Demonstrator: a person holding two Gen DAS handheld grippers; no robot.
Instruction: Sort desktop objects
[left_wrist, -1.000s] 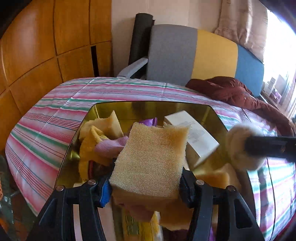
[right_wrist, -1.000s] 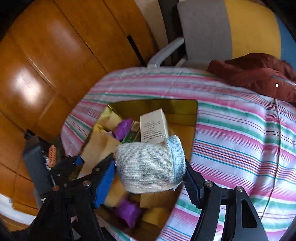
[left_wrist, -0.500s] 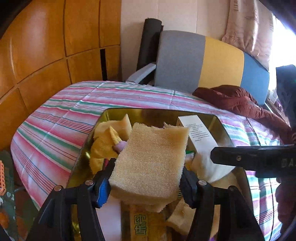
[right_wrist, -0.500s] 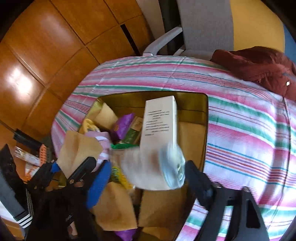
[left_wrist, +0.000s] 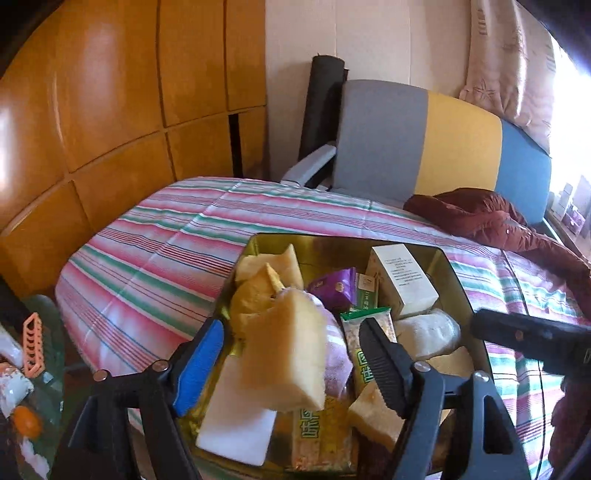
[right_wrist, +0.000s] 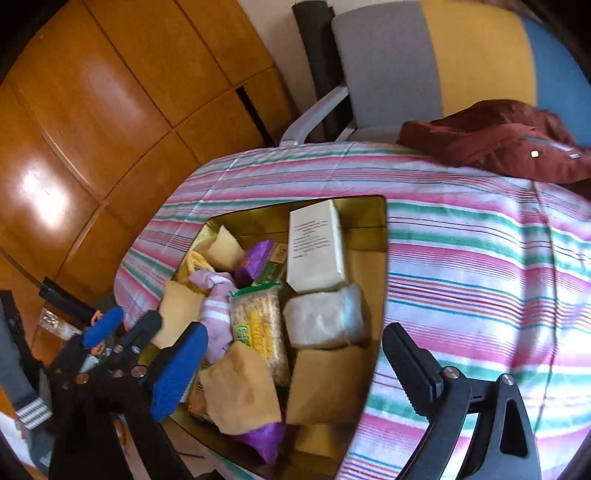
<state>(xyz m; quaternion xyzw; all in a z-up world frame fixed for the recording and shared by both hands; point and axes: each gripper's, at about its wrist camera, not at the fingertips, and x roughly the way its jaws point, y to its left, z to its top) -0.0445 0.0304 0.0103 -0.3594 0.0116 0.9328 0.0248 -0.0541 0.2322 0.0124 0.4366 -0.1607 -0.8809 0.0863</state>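
Sponge is loose now: the left gripper was pinching it a second ago, and its jaws have just been opening, so the yellow block sits blurred between them with a clear gap on both sides, apparently dropping toward the gold tin. Same story on the right. The right gripper had the grey sock clamped a second ago; its jaws have just been opening too, they're spread wide with nothing between them, and the sock lies in the tin, right below the white box and just beside the cracker pack. So both items look delivered, or nearly, in the sponge's case. The tin is already pretty stuffed with sponges, a pink sock, purple packets and snacks, all on the striped cloth over the worktop. Probably this round of sorting is done and both grippers are free to go fetch the next things, if any are left; none show on the cloth from here.
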